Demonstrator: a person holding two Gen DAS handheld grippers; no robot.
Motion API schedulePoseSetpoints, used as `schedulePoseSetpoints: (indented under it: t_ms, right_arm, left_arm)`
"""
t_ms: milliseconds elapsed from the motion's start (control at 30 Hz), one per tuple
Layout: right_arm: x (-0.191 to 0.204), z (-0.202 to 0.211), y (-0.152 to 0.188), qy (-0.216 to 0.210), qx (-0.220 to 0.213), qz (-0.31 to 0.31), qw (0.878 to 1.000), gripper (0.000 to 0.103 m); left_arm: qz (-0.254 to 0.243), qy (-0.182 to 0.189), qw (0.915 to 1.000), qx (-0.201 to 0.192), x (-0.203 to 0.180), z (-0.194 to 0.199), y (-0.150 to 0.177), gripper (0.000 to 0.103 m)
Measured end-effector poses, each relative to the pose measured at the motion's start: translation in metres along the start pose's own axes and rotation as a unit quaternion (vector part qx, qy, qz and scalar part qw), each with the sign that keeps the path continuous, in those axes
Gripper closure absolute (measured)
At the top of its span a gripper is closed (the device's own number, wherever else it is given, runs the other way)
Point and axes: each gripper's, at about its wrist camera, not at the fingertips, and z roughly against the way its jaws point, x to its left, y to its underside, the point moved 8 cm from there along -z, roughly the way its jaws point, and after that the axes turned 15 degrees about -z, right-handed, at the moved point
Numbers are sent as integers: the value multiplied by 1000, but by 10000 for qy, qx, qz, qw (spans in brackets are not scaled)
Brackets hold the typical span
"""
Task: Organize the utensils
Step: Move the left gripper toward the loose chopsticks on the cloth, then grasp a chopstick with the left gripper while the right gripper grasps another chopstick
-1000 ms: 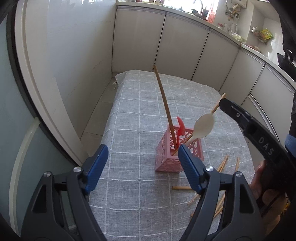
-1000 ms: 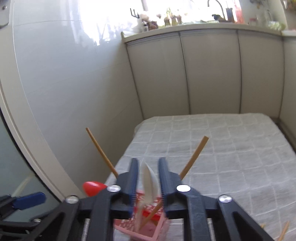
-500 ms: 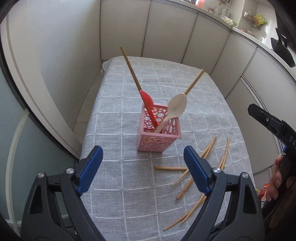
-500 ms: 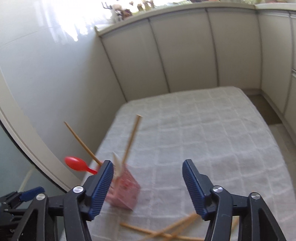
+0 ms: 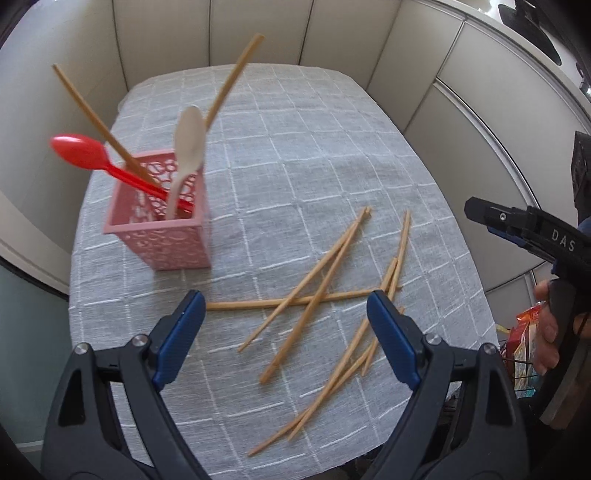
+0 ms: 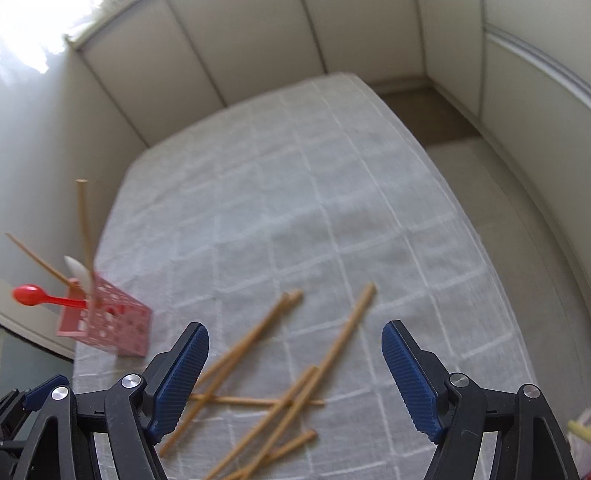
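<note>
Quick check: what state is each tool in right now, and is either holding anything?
Left tool: open, holding nothing, above the loose chopsticks.
Right tool: jaws opening, nothing between them.

left gripper (image 5: 284,325): wide, empty | chopsticks (image 5: 325,284): scattered | pink holder (image 5: 162,229): spoons inside

We see a surface (image 5: 314,155) draped in a grey cloth with a white grid. Pale cabinet doors (image 5: 343,33) line the walls behind and to the right. A colourful snack packet (image 5: 524,332) shows past the cloth's right edge.
</note>
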Motion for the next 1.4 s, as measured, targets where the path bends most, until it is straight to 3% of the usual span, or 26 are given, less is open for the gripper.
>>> schedulePoseSetpoints:
  t_ms: [133, 300, 400, 467, 667, 933, 1400]
  right_arm:
    - [-32, -18, 1, 375, 363, -236, 9984, 21]
    - [-61, -33, 5, 400, 925, -714, 9923, 21]
    - [-71, -41, 7, 471, 1159, -876, 9883, 21]
    - [-72, -47, 8, 505, 1267, -861, 9869, 21]
    - [-66, -55, 5, 523, 1359, -729, 9867, 21]
    - [-65, -69, 5, 555, 1493, -729, 9845, 21]
    - [-75, -88, -1, 656, 1502, -1062, 9807, 21]
  left_arm:
    - [-76, 294, 9993, 226, -22, -29, -7, 15]
    - [-196, 483, 9974, 488, -42, -60, -16, 30]
    - [-480, 358, 9965, 591, -50, -76, -27, 43]
    - [-649, 297, 9955, 627, -53, -85, -35, 57]
    - [-665, 538, 9943, 634, -56, -111, -46, 80]
    - [-502, 347, 9962, 624, -54, -134, -58, 94]
    - [-441, 420, 9969, 506, -54, -140, -62, 95]
